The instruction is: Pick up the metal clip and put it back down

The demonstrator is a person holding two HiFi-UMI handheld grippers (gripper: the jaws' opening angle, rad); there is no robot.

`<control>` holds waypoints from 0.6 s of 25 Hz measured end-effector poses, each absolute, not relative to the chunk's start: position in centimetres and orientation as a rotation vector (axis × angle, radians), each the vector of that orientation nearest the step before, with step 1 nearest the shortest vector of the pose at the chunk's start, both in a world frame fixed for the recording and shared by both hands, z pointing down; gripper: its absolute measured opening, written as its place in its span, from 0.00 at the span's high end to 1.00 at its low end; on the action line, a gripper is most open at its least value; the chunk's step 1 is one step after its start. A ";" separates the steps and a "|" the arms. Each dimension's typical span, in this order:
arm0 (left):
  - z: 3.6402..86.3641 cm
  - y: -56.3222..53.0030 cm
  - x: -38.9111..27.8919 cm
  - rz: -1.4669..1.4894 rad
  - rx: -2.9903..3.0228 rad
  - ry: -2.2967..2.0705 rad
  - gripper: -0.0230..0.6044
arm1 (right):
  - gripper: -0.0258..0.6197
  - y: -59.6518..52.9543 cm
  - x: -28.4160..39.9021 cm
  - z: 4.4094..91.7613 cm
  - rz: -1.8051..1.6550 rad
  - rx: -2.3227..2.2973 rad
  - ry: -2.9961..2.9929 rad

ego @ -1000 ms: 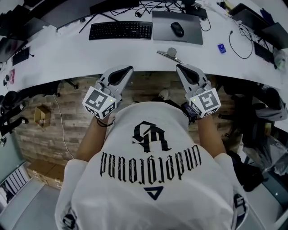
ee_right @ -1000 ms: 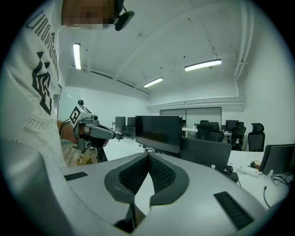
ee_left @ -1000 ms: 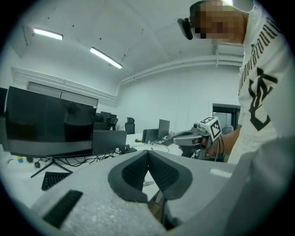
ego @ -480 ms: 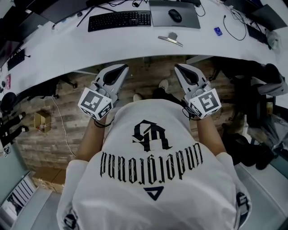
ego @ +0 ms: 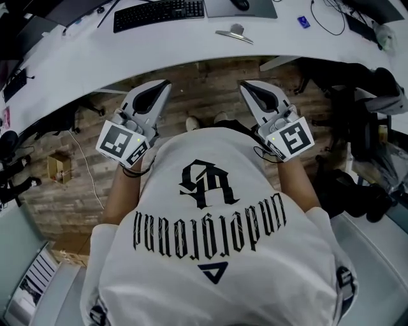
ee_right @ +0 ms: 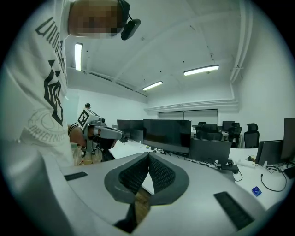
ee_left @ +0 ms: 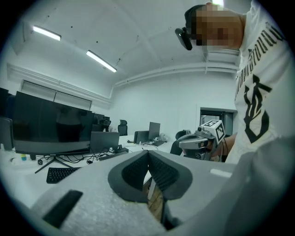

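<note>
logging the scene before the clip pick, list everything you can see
desk: one, white, curved, across the top of the head view
metal clip: one, silver, on the desk near its front edge
keyboard: one, black, on the desk left of the clip
mouse mat: one, grey, behind the clip
small item: one, blue, on the desk right of the clip
monitors: several, black, on the desks
cardboard box: one, brown, on the wood floor at left
shirt: one, white with black print, on the person
left gripper: one, grey, shut and empty, short of the desk
right gripper: one, grey, shut and empty, short of the desk
</note>
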State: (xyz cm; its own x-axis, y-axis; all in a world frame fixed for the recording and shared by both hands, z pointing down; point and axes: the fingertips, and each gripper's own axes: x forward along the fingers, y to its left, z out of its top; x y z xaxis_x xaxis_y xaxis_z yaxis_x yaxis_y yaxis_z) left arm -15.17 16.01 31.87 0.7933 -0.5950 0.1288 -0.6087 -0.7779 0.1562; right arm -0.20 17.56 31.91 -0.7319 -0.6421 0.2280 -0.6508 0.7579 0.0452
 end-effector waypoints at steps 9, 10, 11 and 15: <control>31.4 17.1 -14.1 0.089 2.807 -0.925 0.94 | 0.94 19.0 0.7 31.9 0.046 1.022 -2.716; 31.4 17.2 -14.0 0.085 2.807 -0.925 0.94 | 0.94 19.1 0.6 32.0 0.046 1.019 -2.718; 31.3 17.2 -14.0 0.080 2.806 -0.926 0.94 | 0.94 19.2 0.5 32.0 0.046 1.014 -2.721; 31.3 17.4 -13.9 0.069 2.803 -0.923 0.94 | 0.94 19.4 0.0 32.0 0.050 0.995 -2.723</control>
State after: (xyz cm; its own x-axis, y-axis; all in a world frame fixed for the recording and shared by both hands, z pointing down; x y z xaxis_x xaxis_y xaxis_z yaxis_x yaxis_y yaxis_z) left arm -13.91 17.39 31.28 0.8050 -0.5842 0.1032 -0.5931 -0.7881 0.1648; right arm 0.03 19.36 32.01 -0.7387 -0.6312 0.2365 -0.6395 0.7672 0.0501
